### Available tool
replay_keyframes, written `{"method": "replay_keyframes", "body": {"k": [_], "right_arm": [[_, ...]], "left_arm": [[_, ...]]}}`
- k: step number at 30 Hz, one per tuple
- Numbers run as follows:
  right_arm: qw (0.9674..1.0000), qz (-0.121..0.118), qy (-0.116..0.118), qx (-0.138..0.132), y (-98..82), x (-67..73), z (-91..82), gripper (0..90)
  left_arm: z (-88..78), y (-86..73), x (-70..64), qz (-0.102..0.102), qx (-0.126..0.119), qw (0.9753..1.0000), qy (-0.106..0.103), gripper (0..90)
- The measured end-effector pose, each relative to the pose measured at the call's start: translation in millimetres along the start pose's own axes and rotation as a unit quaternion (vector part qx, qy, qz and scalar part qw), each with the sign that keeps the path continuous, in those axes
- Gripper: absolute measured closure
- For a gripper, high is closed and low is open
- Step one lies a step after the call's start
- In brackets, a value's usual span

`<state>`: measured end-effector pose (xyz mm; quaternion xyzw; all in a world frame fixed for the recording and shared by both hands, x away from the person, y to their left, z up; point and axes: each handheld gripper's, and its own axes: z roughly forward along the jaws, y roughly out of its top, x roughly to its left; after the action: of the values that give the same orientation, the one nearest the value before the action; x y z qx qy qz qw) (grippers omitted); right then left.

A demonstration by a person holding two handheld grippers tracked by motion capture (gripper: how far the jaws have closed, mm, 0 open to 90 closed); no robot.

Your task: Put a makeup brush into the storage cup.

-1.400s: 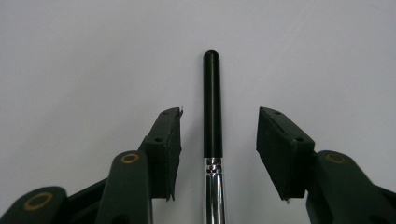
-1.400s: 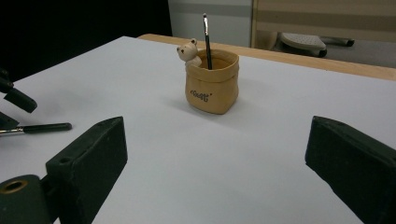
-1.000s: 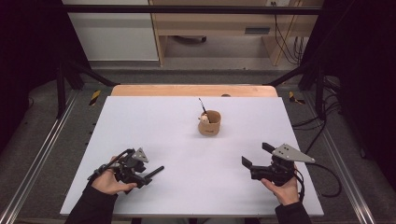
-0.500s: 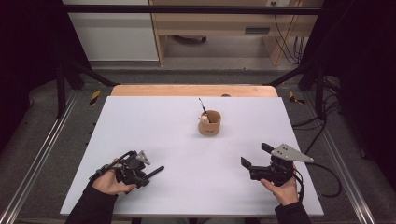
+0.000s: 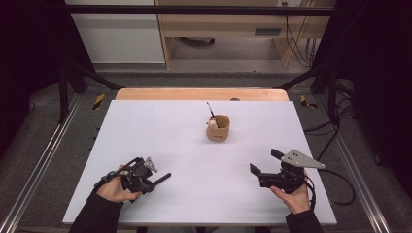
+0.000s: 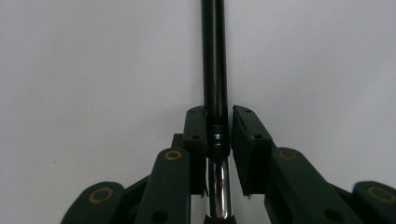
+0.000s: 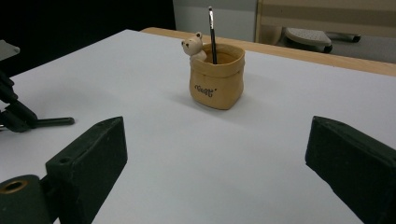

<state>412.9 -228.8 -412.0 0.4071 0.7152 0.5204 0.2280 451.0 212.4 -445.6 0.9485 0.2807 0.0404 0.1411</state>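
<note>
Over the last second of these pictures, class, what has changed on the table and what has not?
The left gripper has just been closing its jaws onto the black brush handle lying on the white table; the pads now sit at its sides. The right gripper, open, both hands and the tan pot with its brush stayed put.

High view overlooks table [image 5: 194, 145]; gripper views sit low.

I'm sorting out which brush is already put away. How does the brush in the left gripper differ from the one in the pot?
The brush between the left gripper jaws lies flat on the table; the brush in the pot stands upright. The held one is clamped by jaws that have just been closing; the potted one stands free in the tan pot. Both have dark, slim handles.
</note>
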Motion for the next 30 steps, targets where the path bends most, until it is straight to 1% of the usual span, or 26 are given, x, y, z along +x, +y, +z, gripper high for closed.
{"method": "replay_keyframes", "body": {"k": [2,4,9,10,13,15,17,21,24,26,28,30], "right_arm": [[1.0000,0.000,0.001,0.000,-0.1,0.1,0.3,6.1],[1.0000,-0.001,0.000,0.002,-0.1,0.3,0.5,6.1],[1.0000,0.000,0.000,0.003,0.5,0.9,1.4,6.1],[1.0000,-0.006,0.002,0.005,0.4,0.3,1.2,6.1],[0.9999,-0.010,0.003,0.008,2.0,0.5,1.5,6.1],[0.9999,-0.011,0.004,0.007,4.2,1.3,1.5,6.1],[0.9999,-0.013,0.005,0.006,6.1,1.7,1.7,6.2],[0.9998,-0.018,0.006,0.006,9.7,3.6,3.5,6.3],[0.9997,-0.021,0.009,0.007,11.9,5.7,5.0,6.3],[0.9997,-0.023,0.010,0.008,13.2,6.9,6.0,6.4],[0.9996,-0.025,0.011,0.009,14.5,7.9,7.0,6.6],[0.9995,-0.026,0.012,0.010,15.7,9.0,7.8,6.7]], "left_arm": [[0.0,0.3,-0.9,0.004,0.001,1.0000,0.002,77.4],[0.1,0.4,-0.9,0.003,0.001,1.0000,0.002,77.7],[0.4,0.1,-0.3,0.010,0.000,0.9999,0.000,77.9],[0.2,0.2,-0.4,0.011,0.000,0.9999,0.001,77.9],[-0.2,-0.2,-0.4,0.019,-0.001,0.9998,0.002,78.2],[0.0,-1.5,-0.5,0.020,-0.008,0.9998,0.002,78.2],[-0.5,-2.8,0.3,0.021,-0.009,0.9997,-0.001,78.3],[-0.8,-3.2,0.5,0.025,-0.012,0.9996,0.001,78.4],[-1.7,-4.5,1.8,0.026,-0.019,0.9995,-0.004,78.5],[-3.4,-4.7,1.6,0.028,-0.023,0.9993,-0.001,78.5],[-5.5,-4.8,0.6,0.027,-0.028,0.9992,-0.004,78.5],[-8.6,-4.8,0.0,0.030,-0.035,0.9989,-0.005,78.6]]}}
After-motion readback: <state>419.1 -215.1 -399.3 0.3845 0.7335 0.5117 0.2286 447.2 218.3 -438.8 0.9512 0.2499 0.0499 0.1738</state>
